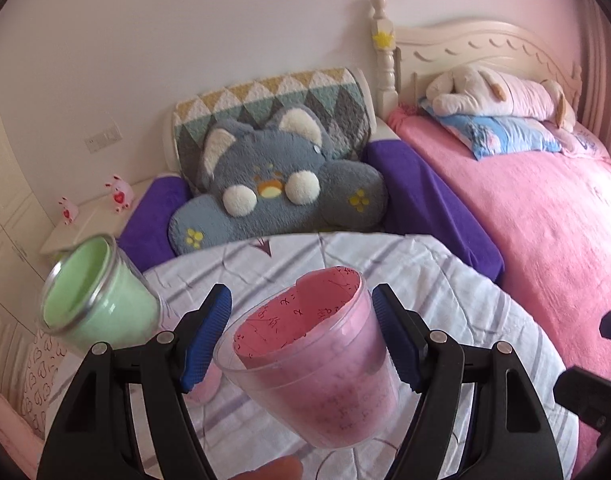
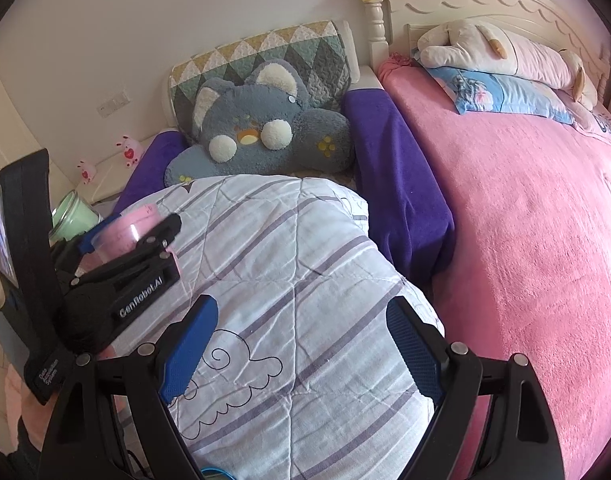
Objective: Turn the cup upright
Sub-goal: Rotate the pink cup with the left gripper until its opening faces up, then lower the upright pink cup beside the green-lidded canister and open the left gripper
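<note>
A clear plastic cup with a pink paper lining (image 1: 311, 356) is held between the blue pads of my left gripper (image 1: 301, 332), mouth up and tilted toward the camera, above the striped quilt (image 1: 445, 292). The pads touch its sides. It also shows in the right wrist view (image 2: 123, 234), clamped in the left gripper (image 2: 129, 240). My right gripper (image 2: 301, 344) is open and empty above the quilt (image 2: 297, 256), to the right of the left gripper.
A green-lined glass jar (image 1: 95, 292) stands tilted at the quilt's left edge; it also shows in the right wrist view (image 2: 71, 218). A grey plush cushion (image 1: 277, 184), purple bolsters (image 1: 429, 200) and a pink bed (image 1: 545, 220) lie behind and right. A nightstand (image 1: 93, 220) holds small pink figurines.
</note>
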Demonstrator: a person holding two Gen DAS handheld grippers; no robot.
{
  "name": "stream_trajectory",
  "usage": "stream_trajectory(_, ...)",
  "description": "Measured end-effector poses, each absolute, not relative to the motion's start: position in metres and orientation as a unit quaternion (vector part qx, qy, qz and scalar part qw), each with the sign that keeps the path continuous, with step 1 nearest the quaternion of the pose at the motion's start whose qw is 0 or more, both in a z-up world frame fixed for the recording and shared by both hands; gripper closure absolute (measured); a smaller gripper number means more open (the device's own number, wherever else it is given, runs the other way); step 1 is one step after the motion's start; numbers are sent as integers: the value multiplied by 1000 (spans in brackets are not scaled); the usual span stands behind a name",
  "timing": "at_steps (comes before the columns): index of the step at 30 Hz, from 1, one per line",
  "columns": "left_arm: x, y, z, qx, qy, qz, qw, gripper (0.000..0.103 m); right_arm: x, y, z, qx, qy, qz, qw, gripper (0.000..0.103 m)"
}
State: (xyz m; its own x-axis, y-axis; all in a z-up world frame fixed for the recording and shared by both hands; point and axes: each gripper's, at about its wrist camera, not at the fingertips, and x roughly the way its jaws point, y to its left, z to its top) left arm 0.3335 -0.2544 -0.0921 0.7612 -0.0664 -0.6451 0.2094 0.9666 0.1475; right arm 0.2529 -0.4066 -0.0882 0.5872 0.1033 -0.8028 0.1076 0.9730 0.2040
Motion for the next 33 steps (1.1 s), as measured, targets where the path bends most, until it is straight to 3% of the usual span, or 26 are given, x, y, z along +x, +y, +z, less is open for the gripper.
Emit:
stream_trajectory(8, 344, -253, -134, 105, 400, -62, 909, 27, 253, -403, -90, 118, 456, 4, 882, 16)
stream_trajectory(33, 317, -244, -130, 92, 422, -96, 897, 31, 244, -409, -86, 128, 449, 4, 884, 16)
